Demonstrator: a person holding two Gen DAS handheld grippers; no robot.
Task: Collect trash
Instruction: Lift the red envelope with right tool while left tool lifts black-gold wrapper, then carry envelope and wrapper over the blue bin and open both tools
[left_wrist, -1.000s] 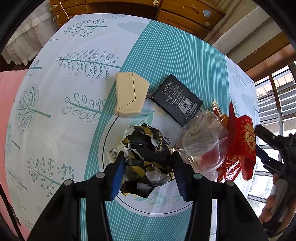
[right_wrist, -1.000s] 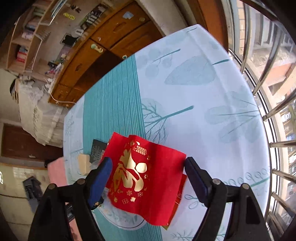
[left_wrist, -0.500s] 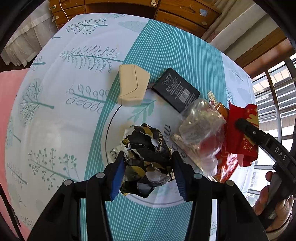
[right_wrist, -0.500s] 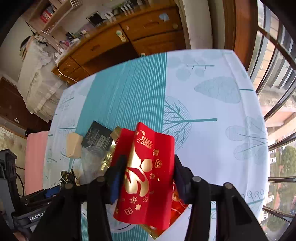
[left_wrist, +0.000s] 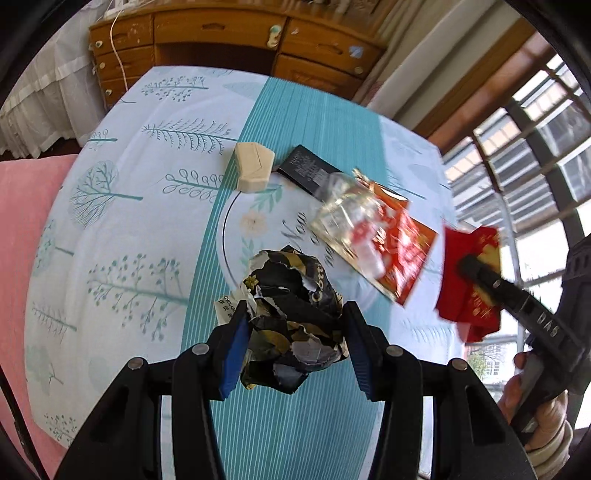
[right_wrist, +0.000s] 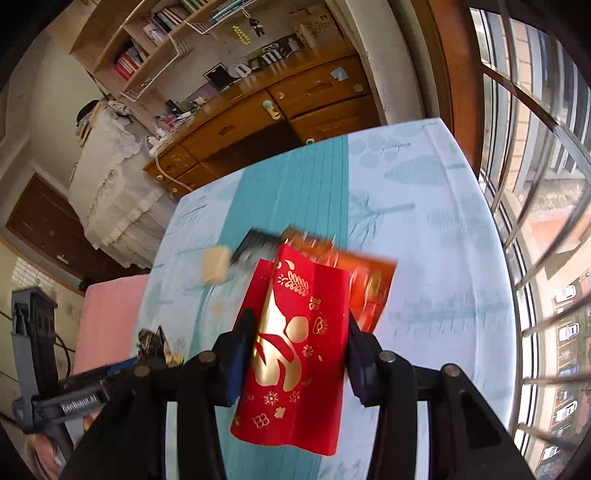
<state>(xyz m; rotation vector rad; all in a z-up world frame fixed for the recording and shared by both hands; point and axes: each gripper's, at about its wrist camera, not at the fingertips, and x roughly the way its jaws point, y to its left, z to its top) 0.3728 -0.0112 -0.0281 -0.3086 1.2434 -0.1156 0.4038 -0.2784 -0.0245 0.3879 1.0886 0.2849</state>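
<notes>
My left gripper (left_wrist: 293, 325) is shut on a crumpled black and gold wrapper (left_wrist: 291, 321) and holds it above the table. My right gripper (right_wrist: 299, 343) is shut on a red envelope with gold print (right_wrist: 295, 354), lifted off the table; the envelope also shows in the left wrist view (left_wrist: 469, 280). On the tablecloth lie a clear plastic wrapper (left_wrist: 351, 225), an orange-red packet (left_wrist: 402, 251), a black box (left_wrist: 306, 171) and a beige box (left_wrist: 253, 171).
The table (left_wrist: 295, 122) has a teal and white tree-print cloth. A wooden dresser (left_wrist: 221, 33) stands behind it, a barred window (right_wrist: 535, 221) to the right, and a pink surface (left_wrist: 22, 229) to the left.
Both grippers have risen away from the table with their loads. The right gripper closed on the red envelope and lifted it off the orange-red packet.
</notes>
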